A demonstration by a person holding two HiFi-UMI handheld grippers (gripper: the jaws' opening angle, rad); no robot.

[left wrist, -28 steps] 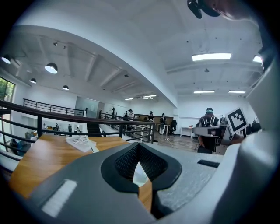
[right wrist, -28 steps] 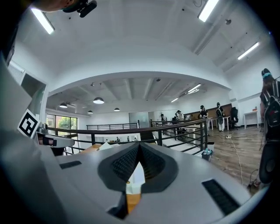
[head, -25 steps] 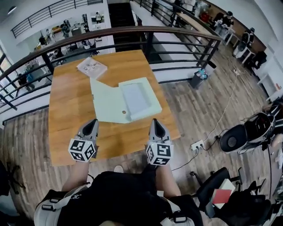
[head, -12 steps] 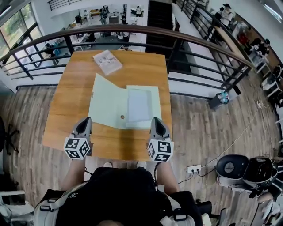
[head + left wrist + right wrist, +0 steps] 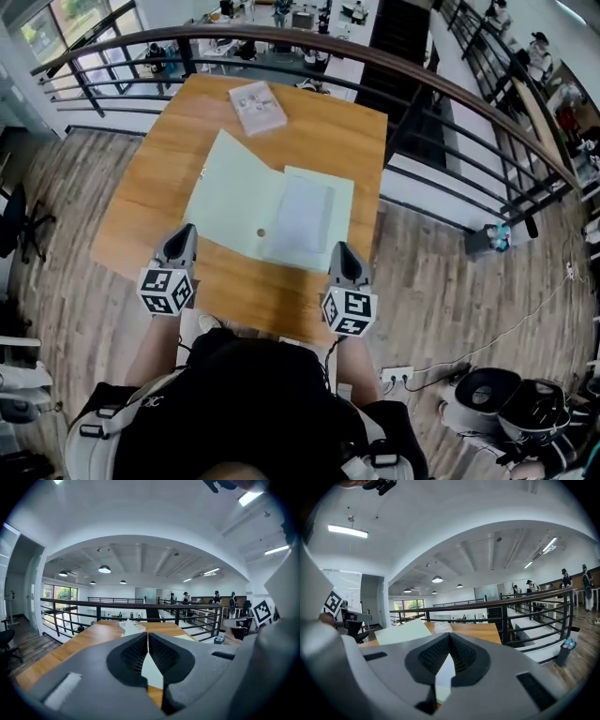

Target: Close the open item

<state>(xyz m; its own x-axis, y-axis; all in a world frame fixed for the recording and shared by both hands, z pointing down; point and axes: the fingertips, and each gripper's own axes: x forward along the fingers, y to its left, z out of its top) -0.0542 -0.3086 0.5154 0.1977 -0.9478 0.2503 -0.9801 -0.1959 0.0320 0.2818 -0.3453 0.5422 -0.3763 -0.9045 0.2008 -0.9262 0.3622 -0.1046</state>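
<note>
A pale green folder (image 5: pixel 234 202) lies open on the wooden table (image 5: pixel 164 159), with a white sheet (image 5: pixel 302 216) on its right half and a small round hole near its front edge. My left gripper (image 5: pixel 180 232) hovers at the table's near edge, just short of the folder's left front corner, jaws shut and empty. At the folder's right front corner my right gripper (image 5: pixel 341 249) is likewise shut with nothing in it. In the right gripper view the folder's flap (image 5: pixel 405 631) shows ahead to the left of the shut right gripper (image 5: pixel 450 637). The left gripper (image 5: pixel 147 637) points down the table.
A white booklet (image 5: pixel 257 106) lies at the table's far edge. A dark metal railing (image 5: pixel 375 66) curves behind and to the right of the table, with a drop to a lower floor beyond. A power strip (image 5: pixel 398 375) lies on the floor at right, an office chair (image 5: pixel 19 216) at left.
The head view has swung, so the table now sits turned and more to the left. Both grippers stay shut at the near edge; the folder is still open and unmoved.
</note>
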